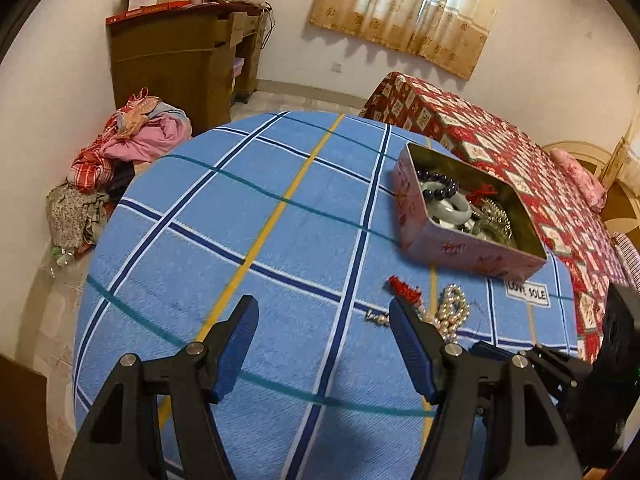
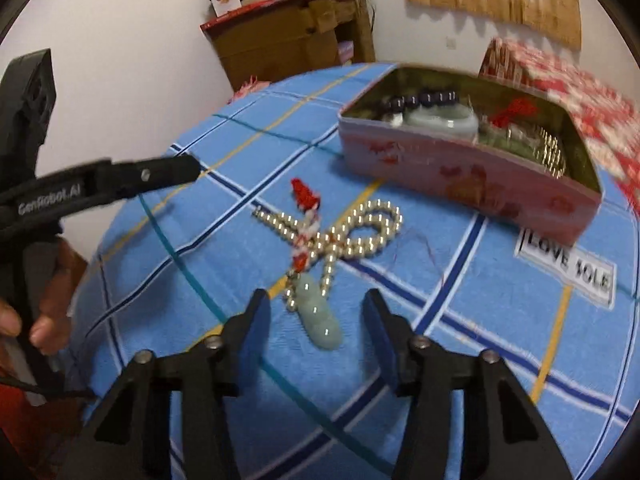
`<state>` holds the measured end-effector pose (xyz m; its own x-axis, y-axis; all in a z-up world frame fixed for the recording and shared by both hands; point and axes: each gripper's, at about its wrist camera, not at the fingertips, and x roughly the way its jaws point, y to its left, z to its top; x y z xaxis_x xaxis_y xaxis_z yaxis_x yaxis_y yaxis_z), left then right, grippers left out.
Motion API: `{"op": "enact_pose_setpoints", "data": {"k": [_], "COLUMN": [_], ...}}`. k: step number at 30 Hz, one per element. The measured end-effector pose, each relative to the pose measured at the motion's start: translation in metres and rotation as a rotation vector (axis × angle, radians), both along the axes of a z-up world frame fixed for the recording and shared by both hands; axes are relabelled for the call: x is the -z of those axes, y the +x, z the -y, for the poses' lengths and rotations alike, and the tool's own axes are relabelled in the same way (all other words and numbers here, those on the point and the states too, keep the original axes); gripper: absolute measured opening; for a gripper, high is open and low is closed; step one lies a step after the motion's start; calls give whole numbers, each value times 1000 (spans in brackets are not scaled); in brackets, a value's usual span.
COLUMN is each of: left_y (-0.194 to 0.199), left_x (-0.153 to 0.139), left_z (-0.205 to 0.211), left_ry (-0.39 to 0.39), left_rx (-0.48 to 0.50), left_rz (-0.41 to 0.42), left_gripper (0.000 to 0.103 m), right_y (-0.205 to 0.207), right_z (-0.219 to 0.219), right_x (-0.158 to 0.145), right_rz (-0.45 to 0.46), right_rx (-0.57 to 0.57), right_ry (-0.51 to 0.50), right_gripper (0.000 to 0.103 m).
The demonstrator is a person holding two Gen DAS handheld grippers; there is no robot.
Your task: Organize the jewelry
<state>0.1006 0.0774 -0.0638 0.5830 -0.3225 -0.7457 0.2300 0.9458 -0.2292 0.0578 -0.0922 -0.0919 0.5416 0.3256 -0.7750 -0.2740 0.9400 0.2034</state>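
Note:
A pearl necklace (image 2: 360,232) with a red tassel (image 2: 304,194) and a pale green jade pendant (image 2: 322,320) lies on the blue checked cloth. My right gripper (image 2: 316,296) stands open with the pendant between its fingers; the pads are apart from it. Behind it sits a pink tin box (image 2: 460,176) holding a dark bead bracelet (image 2: 420,100), a jade bangle (image 2: 444,120) and other pieces. My left gripper (image 1: 323,304) is open over bare cloth, nothing between its fingers. The pearl necklace (image 1: 454,308) lies just right of its right finger, the tin box (image 1: 460,246) beyond.
The blue checked cloth (image 1: 280,220) covers a rounded surface whose edge drops off at the left. A red patterned bed (image 1: 500,140) lies behind the box. A clothes pile (image 1: 132,140) and a brown cabinet (image 1: 180,52) stand by the wall. A hand (image 2: 48,320) holds the left gripper's handle.

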Motion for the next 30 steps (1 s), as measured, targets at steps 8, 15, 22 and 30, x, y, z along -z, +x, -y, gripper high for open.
{"op": "enact_pose_setpoints", "data": {"k": [8, 15, 22, 30], "left_y": [-2, -6, -5, 9], "left_x": [0, -1, 7, 28], "left_z": [-4, 2, 50, 97], "left_ry": [-31, -42, 16, 93], "left_rx": [17, 73, 264, 348], "left_rz": [-4, 7, -12, -44], "left_gripper": [68, 68, 68, 68], "right_y": [-7, -34, -45, -59], "right_z": [17, 59, 98, 117], "right_x": [-5, -28, -37, -28], "right_rz": [-19, 38, 62, 21], "right_rx": [11, 124, 229, 231], "right_ry": [-2, 30, 44, 58], "right_gripper": [18, 18, 11, 17]}}
